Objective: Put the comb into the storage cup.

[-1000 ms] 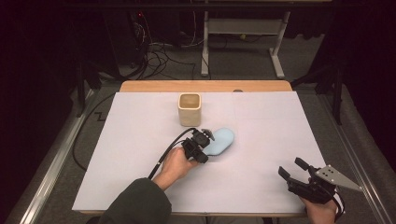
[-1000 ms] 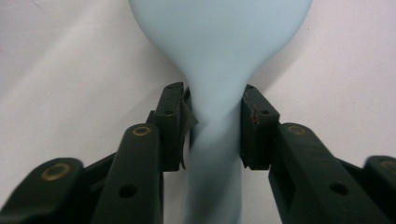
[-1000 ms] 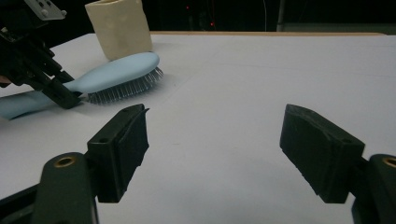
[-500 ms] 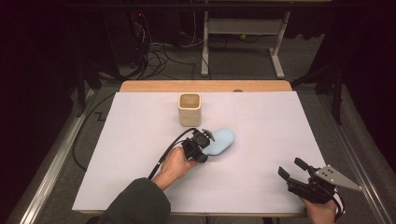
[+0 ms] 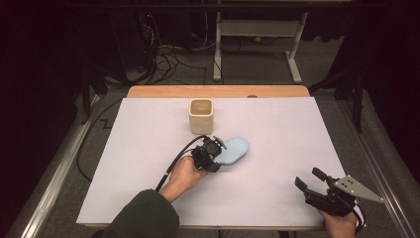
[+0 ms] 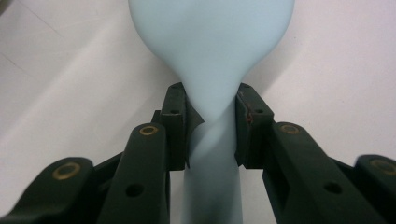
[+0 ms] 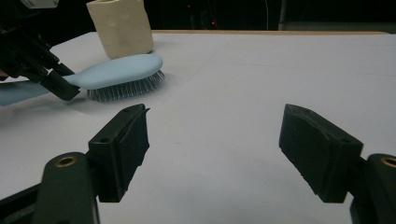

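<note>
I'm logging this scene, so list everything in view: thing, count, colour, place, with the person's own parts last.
hairbrush: one, light blue, bristles down on the sheet in front of the cup, its neck between the left tongs' jaws
cup: one, cream, square-sided, upright at the middle far part of the sheet
paper sheet: one, white, covering most of the table
table: one, wooden, a strip showing at the far edge
cables: several, dark, on the floor beyond the table
left tongs: black, closed on the hairbrush neck
right tongs: black, jaws apart, holding nothing, near right corner
</note>
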`<state>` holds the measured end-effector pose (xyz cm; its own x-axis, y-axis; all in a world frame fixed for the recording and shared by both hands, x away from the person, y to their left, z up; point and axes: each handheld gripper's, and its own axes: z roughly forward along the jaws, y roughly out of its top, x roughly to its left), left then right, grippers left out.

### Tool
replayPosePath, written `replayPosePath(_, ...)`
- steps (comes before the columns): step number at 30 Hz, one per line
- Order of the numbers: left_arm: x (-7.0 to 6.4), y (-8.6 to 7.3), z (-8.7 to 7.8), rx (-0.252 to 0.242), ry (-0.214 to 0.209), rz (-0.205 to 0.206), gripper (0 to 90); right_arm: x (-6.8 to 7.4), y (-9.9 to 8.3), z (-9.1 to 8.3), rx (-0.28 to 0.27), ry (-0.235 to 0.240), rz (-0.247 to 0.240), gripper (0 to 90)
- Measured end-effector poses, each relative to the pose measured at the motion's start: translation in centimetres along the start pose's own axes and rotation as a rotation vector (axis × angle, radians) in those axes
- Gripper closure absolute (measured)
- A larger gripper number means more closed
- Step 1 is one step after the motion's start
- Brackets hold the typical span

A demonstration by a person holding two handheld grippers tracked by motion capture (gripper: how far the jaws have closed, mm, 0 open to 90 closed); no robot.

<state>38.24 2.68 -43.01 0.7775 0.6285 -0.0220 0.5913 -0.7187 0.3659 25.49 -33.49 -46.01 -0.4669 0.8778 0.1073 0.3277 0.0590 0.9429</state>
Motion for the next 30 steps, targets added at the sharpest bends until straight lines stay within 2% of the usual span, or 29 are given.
replayPosePath(11,0.1,-0.2,-0.5,-0.029,0.002,0.003,69.6,0.0,0.0,0.0,-0.004,0.002,0.0,24.7)
replayPosePath(18,0.2,-0.4,-1.2,-0.064,0.003,0.001,69.6,0.0,0.0,0.0,-0.005,0.004,-0.001,24.7)
replayPosePath(30,0.8,-2.3,-2.9,-0.143,-0.006,-0.019,69.6,0.2,0.2,0.2,-0.002,0.01,-0.012,23.5)
